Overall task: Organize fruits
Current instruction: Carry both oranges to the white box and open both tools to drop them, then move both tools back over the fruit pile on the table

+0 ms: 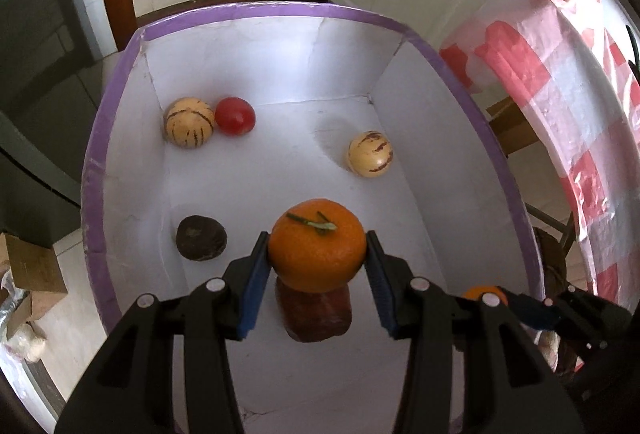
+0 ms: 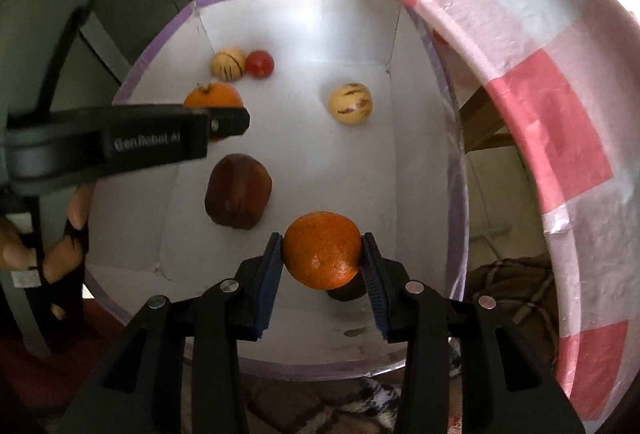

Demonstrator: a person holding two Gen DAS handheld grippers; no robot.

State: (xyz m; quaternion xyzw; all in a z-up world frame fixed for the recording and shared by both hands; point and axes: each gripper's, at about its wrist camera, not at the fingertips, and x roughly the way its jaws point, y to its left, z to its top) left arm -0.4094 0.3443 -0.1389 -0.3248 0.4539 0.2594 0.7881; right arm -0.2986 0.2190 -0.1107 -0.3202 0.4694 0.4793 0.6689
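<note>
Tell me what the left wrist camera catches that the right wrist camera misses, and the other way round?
Only the left wrist view shows a small dark round fruit by the box's left wall. Only the right wrist view shows a person's hand on the left gripper. Both show the purple-rimmed white box, two striped yellow fruits, a red fruit, a brown fruit, and an orange between each gripper's fingers.
</note>
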